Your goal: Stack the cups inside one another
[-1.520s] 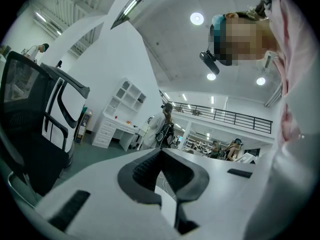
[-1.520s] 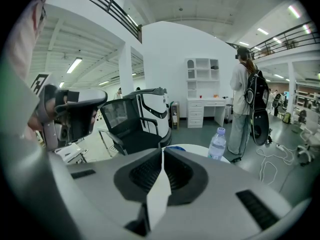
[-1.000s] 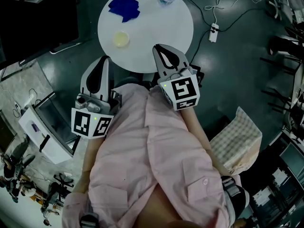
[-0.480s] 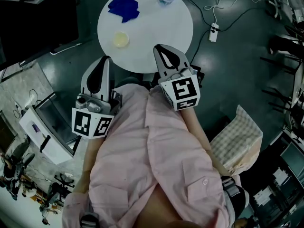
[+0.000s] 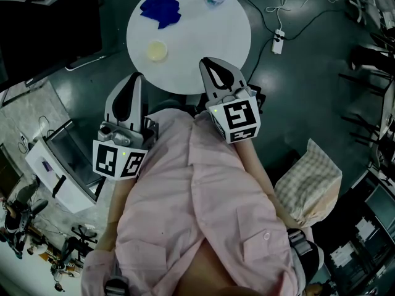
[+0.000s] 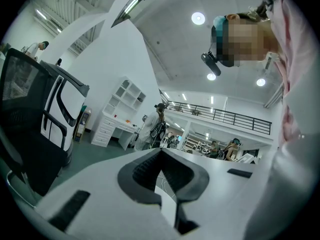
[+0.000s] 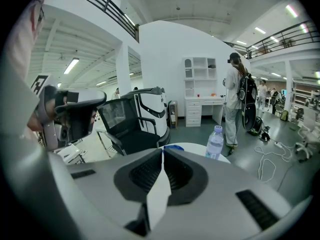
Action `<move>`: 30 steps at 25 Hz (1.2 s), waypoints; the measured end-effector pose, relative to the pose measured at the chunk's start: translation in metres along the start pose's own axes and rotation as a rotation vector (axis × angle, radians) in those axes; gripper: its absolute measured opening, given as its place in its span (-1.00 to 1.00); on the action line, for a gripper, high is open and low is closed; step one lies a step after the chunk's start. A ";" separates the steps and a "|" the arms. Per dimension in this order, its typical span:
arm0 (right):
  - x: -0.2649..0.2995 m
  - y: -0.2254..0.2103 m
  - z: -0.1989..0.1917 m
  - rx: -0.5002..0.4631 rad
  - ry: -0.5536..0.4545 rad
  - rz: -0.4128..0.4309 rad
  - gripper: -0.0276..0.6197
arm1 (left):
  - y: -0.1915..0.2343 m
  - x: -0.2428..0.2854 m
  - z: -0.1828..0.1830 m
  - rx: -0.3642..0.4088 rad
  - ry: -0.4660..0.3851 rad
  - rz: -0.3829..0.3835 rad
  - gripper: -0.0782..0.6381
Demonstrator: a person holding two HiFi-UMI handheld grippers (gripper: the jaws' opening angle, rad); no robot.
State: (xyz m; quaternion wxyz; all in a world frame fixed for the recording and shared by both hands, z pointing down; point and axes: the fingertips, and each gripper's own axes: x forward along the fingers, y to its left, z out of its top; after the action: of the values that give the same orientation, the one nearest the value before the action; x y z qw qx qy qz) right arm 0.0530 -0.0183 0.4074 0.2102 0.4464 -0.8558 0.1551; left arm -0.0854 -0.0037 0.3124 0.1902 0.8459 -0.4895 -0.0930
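Shows left gripper (image 5: 136,78) and right gripper (image 5: 205,61) with jaws together, empty, parked at the table's (image 5: 213,36) near edge, close against the chest. Places cup (image 5: 157,50) upright by the left edge, apart from both. Suggests a rest pose: only one cup visible, possibly already nested.

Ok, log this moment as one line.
left gripper: shut, empty | right gripper: shut, empty | cup: on round table, untouched
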 end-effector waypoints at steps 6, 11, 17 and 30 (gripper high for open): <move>-0.001 0.002 0.000 0.001 0.002 0.006 -0.81 | -0.001 -0.001 0.001 0.003 0.001 0.000 -0.76; -0.001 0.001 -0.002 0.005 0.005 0.002 -0.81 | -0.001 -0.001 0.000 0.007 0.002 0.000 -0.76; 0.001 0.004 -0.001 -0.009 0.005 0.013 -0.81 | -0.001 0.000 0.000 0.013 0.004 -0.002 -0.76; 0.002 0.004 0.000 -0.012 0.003 0.014 -0.81 | -0.002 0.001 0.000 0.012 0.004 -0.008 -0.76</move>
State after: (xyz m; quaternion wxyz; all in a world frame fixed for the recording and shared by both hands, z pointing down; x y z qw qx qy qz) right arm 0.0487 -0.0173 0.4085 0.2130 0.4388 -0.8596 0.1522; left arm -0.0834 -0.0038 0.3119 0.1859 0.8490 -0.4864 -0.0893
